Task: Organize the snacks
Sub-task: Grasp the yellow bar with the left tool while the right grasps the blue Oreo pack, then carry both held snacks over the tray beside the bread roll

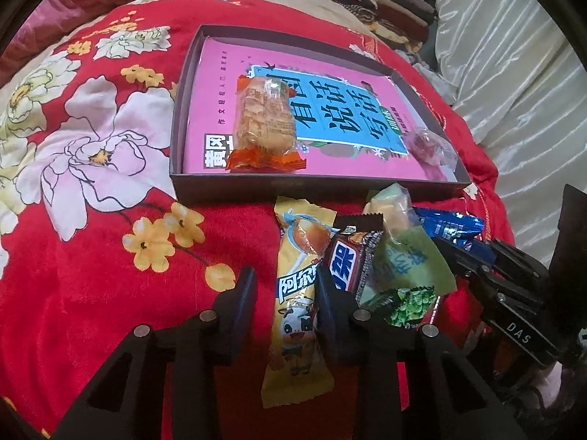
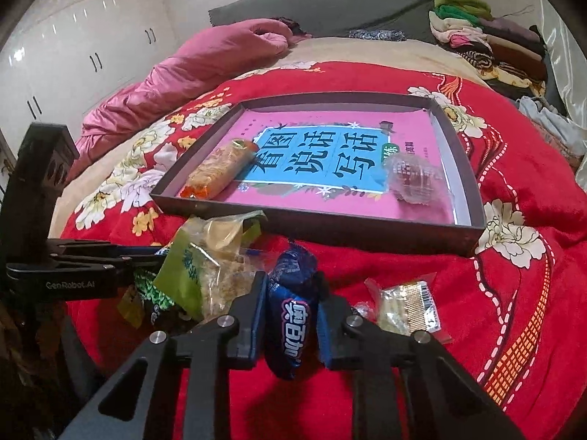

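shallow dark box (image 1: 370, 184) on red floral blanket (image 1: 84, 190), lined with pink book (image 1: 212, 110); inside, orange-ended cracker pack (image 1: 265, 117) at left, clear-wrapped sweet (image 2: 412, 179) at right. just before box, heap of brown bar (image 1: 348, 256), green packs (image 1: 403, 256) and clear pack (image 2: 407, 306). left gripper (image 1: 286, 293) wide, fingers either side of long yellow cow-printed pack (image 1: 297, 293), grip not certain. right gripper (image 2: 291, 308) clamped on crinkled blue pack (image 2: 291, 304), near box's front wall.
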### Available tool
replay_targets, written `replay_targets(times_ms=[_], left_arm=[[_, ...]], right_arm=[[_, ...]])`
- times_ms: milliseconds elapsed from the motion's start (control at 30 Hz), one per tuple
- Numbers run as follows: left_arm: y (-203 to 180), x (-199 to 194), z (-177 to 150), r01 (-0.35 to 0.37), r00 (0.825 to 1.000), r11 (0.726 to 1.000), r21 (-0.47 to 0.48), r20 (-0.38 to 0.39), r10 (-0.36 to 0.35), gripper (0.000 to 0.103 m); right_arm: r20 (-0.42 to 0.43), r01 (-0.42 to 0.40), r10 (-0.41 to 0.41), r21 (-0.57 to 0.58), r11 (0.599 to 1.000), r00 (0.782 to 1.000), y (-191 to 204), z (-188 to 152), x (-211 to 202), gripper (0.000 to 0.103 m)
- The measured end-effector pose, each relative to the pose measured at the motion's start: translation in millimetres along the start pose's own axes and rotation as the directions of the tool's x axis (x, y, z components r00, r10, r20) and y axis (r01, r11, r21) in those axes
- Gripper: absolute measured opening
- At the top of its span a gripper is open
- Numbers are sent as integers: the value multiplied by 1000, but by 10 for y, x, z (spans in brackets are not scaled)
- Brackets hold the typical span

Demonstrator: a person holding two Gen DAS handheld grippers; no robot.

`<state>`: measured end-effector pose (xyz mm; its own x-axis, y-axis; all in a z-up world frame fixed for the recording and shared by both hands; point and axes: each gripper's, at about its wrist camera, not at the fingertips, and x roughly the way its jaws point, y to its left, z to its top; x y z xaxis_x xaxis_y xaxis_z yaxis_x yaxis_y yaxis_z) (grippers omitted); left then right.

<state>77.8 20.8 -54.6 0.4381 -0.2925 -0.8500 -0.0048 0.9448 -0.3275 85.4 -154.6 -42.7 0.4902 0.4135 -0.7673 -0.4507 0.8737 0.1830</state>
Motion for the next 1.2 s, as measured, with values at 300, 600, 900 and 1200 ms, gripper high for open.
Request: replay_targets(times_ms=[300, 600, 900, 1200], left_arm=[[-108, 96, 2, -9, 1000, 999, 36, -9, 10, 15], [-27, -68, 38, 57, 998, 998, -18, 34, -57, 15], [1, -345, 123, 74, 992, 997, -32, 105, -70, 14], [-8, -560, 205, 83, 985, 996, -40, 156, -76, 14]], right_arm=[[58, 7, -7, -2, 1000, 998, -24, 44, -120, 22], [132, -18, 10, 60, 998, 991, -189, 92, -275, 22], [211, -33, 8, 117, 993, 978, -345, 133, -458, 22], [247, -52, 20, 125, 991, 969, -358, 162, -522, 22]])
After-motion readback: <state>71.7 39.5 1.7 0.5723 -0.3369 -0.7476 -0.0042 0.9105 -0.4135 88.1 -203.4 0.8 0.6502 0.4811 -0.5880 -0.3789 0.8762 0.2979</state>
